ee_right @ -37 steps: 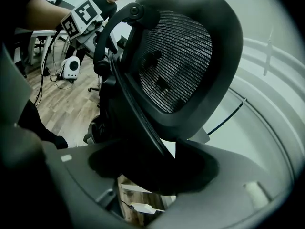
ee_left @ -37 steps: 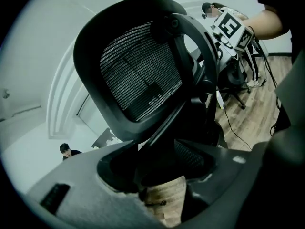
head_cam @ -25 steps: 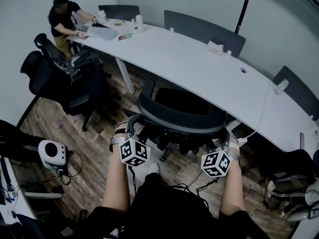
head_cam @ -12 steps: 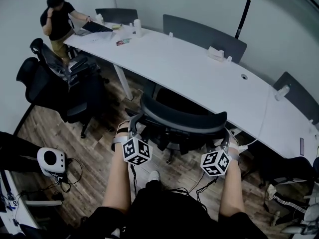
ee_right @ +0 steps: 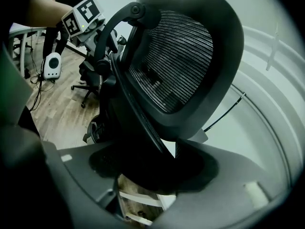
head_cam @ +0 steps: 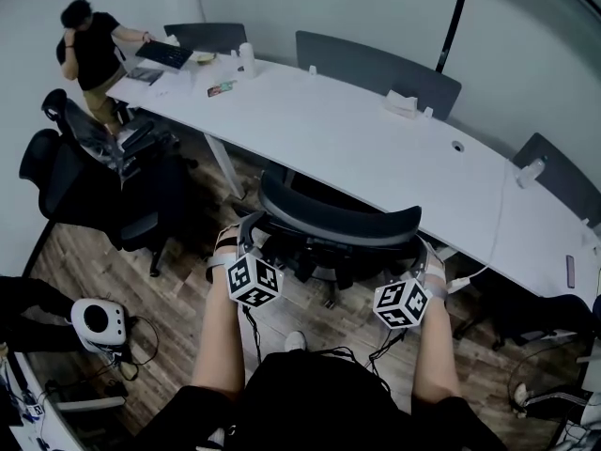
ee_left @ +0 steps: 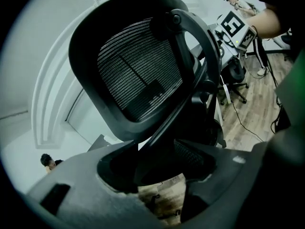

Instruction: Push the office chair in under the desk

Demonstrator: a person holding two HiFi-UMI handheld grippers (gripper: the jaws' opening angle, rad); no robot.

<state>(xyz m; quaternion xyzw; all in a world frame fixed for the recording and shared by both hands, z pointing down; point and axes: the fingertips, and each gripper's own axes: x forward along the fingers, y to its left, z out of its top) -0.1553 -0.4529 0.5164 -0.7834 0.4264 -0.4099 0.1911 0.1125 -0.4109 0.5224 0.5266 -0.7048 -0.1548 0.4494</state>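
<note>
The office chair (head_cam: pixel 338 225) stands at the near edge of the long, curved white desk (head_cam: pixel 376 139). Its seat reaches in under the desktop, while the mesh backrest (ee_left: pixel 138 70) is on the person's side, just short of the desk edge.

The person holds the chair from behind, one gripper at each side of the backrest. The left gripper (head_cam: pixel 246 238) is clamped on the backrest's left rim, and its own view shows the black frame filling the gap between its jaws. The right gripper (head_cam: pixel 423 254) is closed on the right rim in the same way (the frame runs straight down between its jaws). Both marker cubes face up towards the head camera, and both forearms reach forward side by side.

Along the desk's far side stand grey divider panels (head_cam: pixel 376 64). At the far left end a person (head_cam: pixel 89 50) stands beside a laptop (head_cam: pixel 164 54). Other black office chairs (head_cam: pixel 84 177) are grouped to the left on the wooden floor (head_cam: pixel 188 280), and a small white device (head_cam: pixel 99 319) with trailing cables lies near them.
</note>
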